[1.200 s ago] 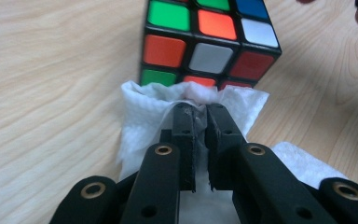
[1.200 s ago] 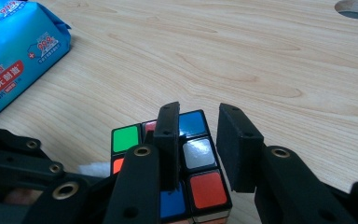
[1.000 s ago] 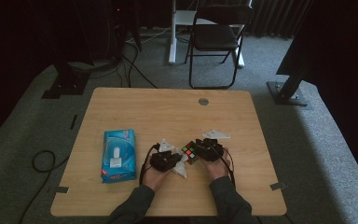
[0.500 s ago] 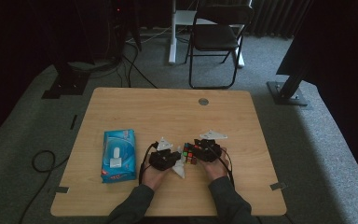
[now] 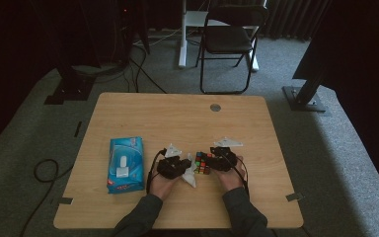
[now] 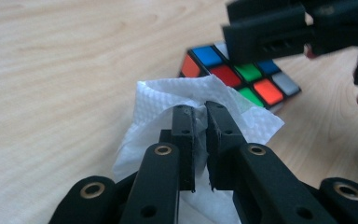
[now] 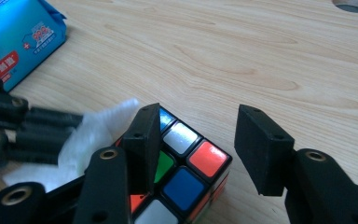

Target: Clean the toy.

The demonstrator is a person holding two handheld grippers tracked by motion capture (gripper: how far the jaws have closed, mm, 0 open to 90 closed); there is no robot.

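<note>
To the left of my left claw, well apart from it, a blue pack of wet wipes lies flat on the wooden table. Ahead of my claws, near the table's far edge, a round grey grommet sits in the top. Beyond it a black folding chair stands on the grey carpet.

scrambled puzzle cube flat on the table, crumpled white tissue touching its side

dim room, grey carpet, black folding chair, wooden table
</note>
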